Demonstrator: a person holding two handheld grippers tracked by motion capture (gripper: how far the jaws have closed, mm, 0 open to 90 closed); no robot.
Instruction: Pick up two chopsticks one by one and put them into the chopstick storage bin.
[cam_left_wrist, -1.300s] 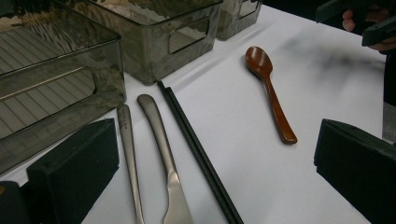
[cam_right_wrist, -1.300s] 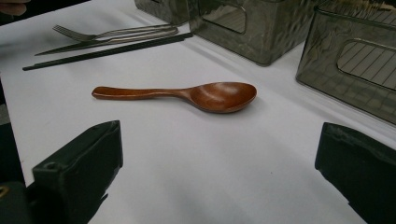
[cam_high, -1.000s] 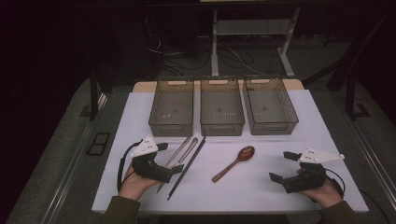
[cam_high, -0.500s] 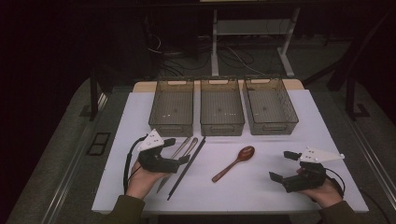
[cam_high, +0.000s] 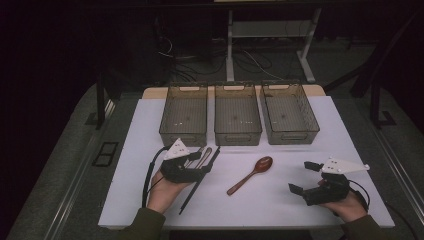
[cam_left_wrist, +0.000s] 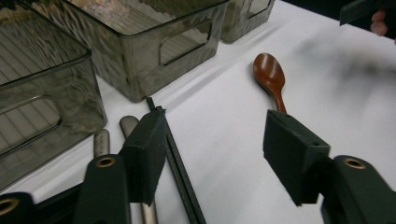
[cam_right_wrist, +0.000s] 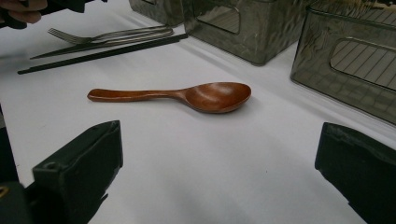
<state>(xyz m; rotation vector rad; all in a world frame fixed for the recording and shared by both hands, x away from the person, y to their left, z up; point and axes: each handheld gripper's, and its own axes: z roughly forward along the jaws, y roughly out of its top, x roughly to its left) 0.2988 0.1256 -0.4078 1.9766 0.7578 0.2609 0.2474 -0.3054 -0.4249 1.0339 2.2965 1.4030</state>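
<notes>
From the high view I see my left gripper (cam_high: 200, 167) sitting over the bundle of cutlery at the left of the white table (cam_high: 300, 150), just in front of the left-hand bin (cam_high: 184, 114). Looking along it in the left gripper view, its jaws have just been closing and now stand partly apart, with the black chopsticks (cam_left_wrist: 180, 172) running up between them, close against the inner face of the left pad; I cannot see either pad pressing on them yet, and the right pad stands clear over bare table. The metal handles (cam_left_wrist: 100, 140) of the other cutlery lie to the outside of that left pad, not in the gap. In the right gripper view the same set reads as a fork (cam_right_wrist: 107, 35) lying alongside the chopsticks. The wooden spoon (cam_high: 251, 174) lies on its own in the middle of the table, beyond and to the right of the left gripper's gap, its bowl pointing toward the middle bin (cam_high: 237, 114). My right gripper (cam_high: 306, 176) rests at the near right of the table with its jaws spread wide and nothing between them; the spoon is well ahead of it, lying crosswise. The right-hand bin (cam_high: 290, 112) stands beside the other two in a row at the far edge.
</notes>
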